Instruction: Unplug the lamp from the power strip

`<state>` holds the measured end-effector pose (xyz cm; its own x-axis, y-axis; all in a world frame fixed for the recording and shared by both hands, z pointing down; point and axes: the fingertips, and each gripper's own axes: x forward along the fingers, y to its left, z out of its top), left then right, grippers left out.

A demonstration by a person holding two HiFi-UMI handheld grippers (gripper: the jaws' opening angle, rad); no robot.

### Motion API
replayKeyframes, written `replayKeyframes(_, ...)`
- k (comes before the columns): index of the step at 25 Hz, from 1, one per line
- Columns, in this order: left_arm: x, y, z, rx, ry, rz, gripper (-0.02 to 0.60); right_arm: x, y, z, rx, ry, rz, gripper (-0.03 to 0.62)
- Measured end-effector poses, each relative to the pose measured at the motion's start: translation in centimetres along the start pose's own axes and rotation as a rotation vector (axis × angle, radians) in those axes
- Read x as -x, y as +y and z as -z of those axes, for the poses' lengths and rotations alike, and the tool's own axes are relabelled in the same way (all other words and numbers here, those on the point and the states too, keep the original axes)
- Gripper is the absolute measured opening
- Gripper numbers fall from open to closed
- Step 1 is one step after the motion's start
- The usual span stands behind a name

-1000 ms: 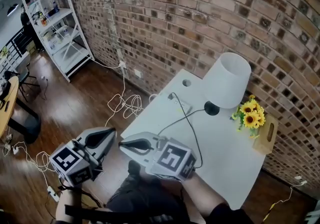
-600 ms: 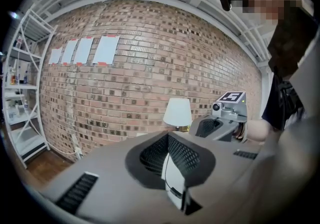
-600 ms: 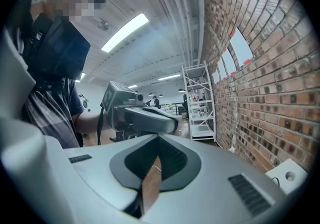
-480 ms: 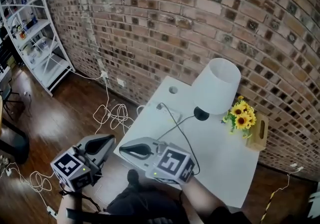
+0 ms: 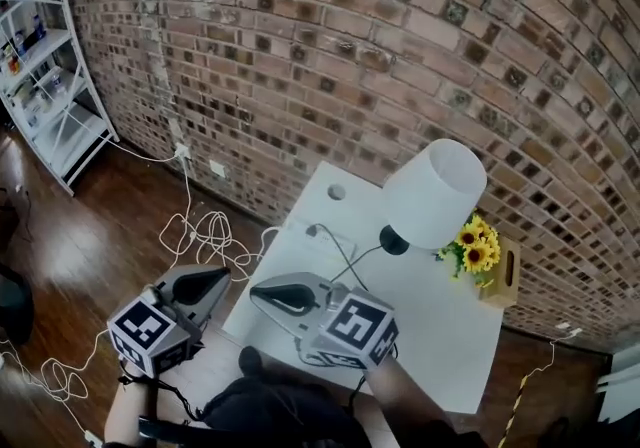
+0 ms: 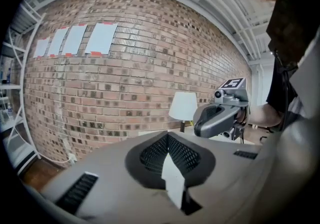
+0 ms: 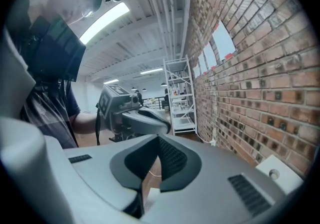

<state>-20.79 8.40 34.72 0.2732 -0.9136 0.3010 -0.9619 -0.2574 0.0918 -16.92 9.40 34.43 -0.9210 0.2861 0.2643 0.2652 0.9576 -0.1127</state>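
A lamp with a white shade (image 5: 435,194) and a black base (image 5: 394,240) stands on a white table (image 5: 450,336). Its black cord runs to a white power strip (image 5: 332,244) near the table's left edge; the plug is too small to make out. My right gripper (image 5: 258,288) hovers shut and empty over the table's near-left corner, short of the strip. My left gripper (image 5: 215,279) is shut and empty beside it, off the table over the floor. The left gripper view shows the lamp (image 6: 183,106) and the right gripper (image 6: 220,118) ahead.
Sunflowers (image 5: 472,246) in a wooden box (image 5: 498,271) stand right of the lamp against the brick wall. A round hole (image 5: 336,192) is in the table's far corner. Loose white cables (image 5: 200,231) lie on the wooden floor. A white shelf rack (image 5: 40,86) stands far left.
The view has swung right along the wall: the shelf rack slid toward the left edge and the table came more to the centre. Both grippers travelled along, side by side and shut.
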Motion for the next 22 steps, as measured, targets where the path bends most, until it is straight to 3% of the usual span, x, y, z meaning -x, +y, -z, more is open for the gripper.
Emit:
replayKeyframes(10,-5.2,3.9,1.3,-0.047,0.013,0.191,0.008,-0.9,-3.5,0.0,-0.041,0.067,0.196,0.003)
replayKeyframes(16,-8.7,4.5,1.8,-0.125,0.055,0.275,0.008,-0.2,-4.5,1.5,-0.096,0.104,0.293,0.003)
replayKeyframes(22,-12.3,4.3,3.1,-0.147,0.107,0.326,0.008,1.4,-6.3,3.3,-0.141,0.127,0.378,0.003)
